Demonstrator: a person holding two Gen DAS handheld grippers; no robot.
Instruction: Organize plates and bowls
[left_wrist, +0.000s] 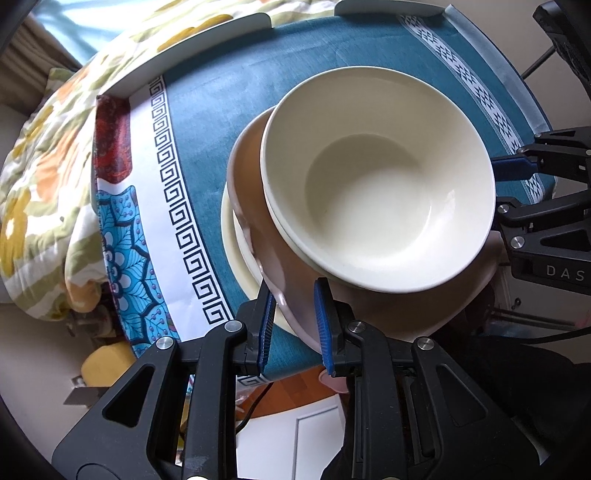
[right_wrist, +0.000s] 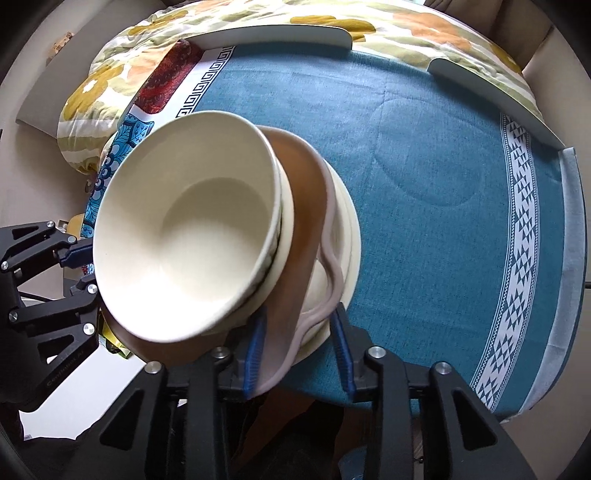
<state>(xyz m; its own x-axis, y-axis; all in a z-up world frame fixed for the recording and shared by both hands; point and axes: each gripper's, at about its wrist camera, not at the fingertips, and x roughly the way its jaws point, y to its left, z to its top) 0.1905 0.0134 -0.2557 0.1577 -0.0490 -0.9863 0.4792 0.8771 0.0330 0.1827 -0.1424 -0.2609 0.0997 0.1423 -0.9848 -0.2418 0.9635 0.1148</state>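
Note:
A stack of dishes stands on the teal tablecloth (left_wrist: 221, 92) near the table's front edge. On top is a cream bowl (left_wrist: 376, 184) (right_wrist: 192, 236), nested in another cream bowl. Under them lies a brown plate with a wavy pinkish rim (left_wrist: 255, 177) (right_wrist: 303, 192), on cream plates (left_wrist: 231, 229) (right_wrist: 351, 236). My left gripper (left_wrist: 295, 328) points down and is shut on the brown plate's rim. My right gripper (right_wrist: 298, 350) straddles the rims of the brown and cream plates on the other side, its jaws apart, the right pad clear of them.
White curved rails (right_wrist: 277, 35) (right_wrist: 480, 85) edge the table's far side. A floral quilt (left_wrist: 44, 147) lies beyond and to the left. The cloth to the right of the stack (right_wrist: 424, 147) is bare. The floor shows below the front edge.

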